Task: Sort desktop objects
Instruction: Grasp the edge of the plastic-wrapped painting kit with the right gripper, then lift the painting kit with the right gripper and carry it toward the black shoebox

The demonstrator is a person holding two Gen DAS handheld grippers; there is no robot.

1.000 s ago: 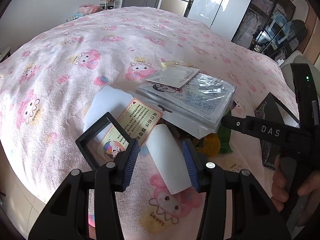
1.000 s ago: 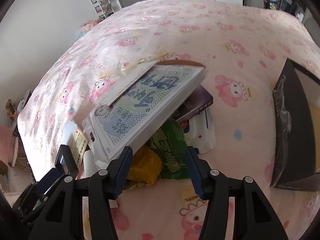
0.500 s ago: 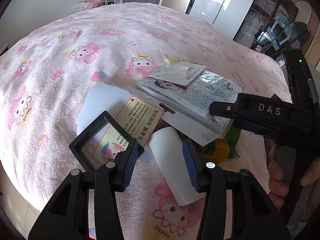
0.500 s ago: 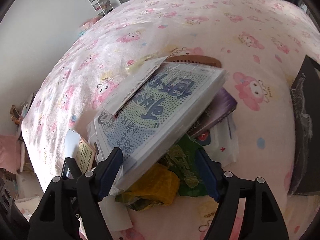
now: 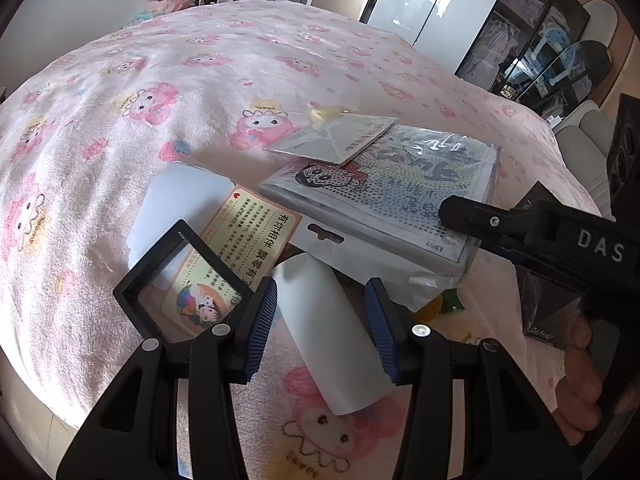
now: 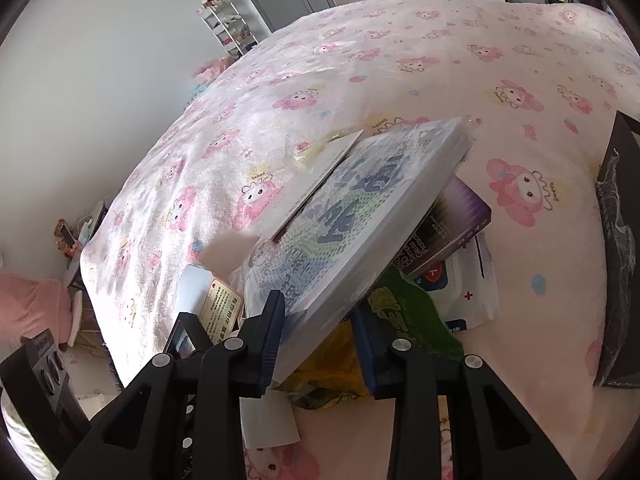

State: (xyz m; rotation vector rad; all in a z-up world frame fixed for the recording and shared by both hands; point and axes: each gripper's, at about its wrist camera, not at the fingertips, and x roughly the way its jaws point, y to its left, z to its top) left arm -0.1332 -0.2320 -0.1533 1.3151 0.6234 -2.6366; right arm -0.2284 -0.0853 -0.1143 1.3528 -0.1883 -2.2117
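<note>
Pink blanket [image 5: 120,92]: things lie in one messy heap, nothing sorted yet.
Right claw [image 6: 320,336]: pinching the flat plastic pack [image 6: 360,224], tipping it up.
Left claw [image 5: 320,320]: wide open around the white roll [image 5: 324,320], not touching.
Left to do: almost everything.

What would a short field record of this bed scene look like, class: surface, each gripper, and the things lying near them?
surface: pink cartoon blanket
left hand-held gripper: open, fingers either side of a white roll
right hand-held gripper: closing around the corner of a plastic-wrapped flat pack, grip not certain
under the pack: green packet, yellow packet, purple box
beside the roll: black frame, gold card
</note>
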